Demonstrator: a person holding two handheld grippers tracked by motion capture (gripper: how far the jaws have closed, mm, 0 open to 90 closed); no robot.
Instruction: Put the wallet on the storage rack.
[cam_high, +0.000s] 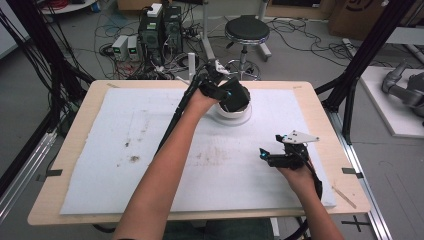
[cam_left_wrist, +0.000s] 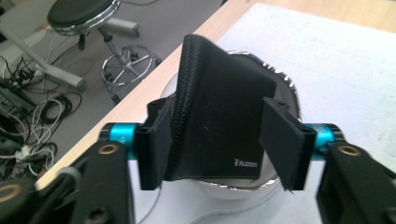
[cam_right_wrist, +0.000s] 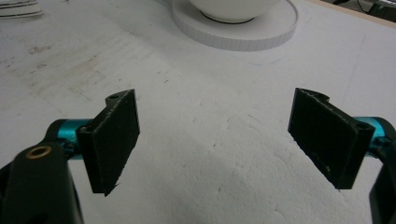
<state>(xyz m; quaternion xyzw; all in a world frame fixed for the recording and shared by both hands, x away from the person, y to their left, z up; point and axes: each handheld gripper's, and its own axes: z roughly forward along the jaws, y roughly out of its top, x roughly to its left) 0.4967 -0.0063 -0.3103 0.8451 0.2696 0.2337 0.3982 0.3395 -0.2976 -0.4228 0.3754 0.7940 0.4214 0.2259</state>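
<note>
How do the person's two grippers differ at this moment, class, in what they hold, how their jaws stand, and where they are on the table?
The left gripper has its jaws closed on a black wallet; the right gripper holds nothing, its jaws spread wide. The left gripper is at the far side of the table, over a white bowl on a round white base; the right gripper is nearer the person, above bare white foam. Both have black jaw pads on turquoise fittings.
</note>
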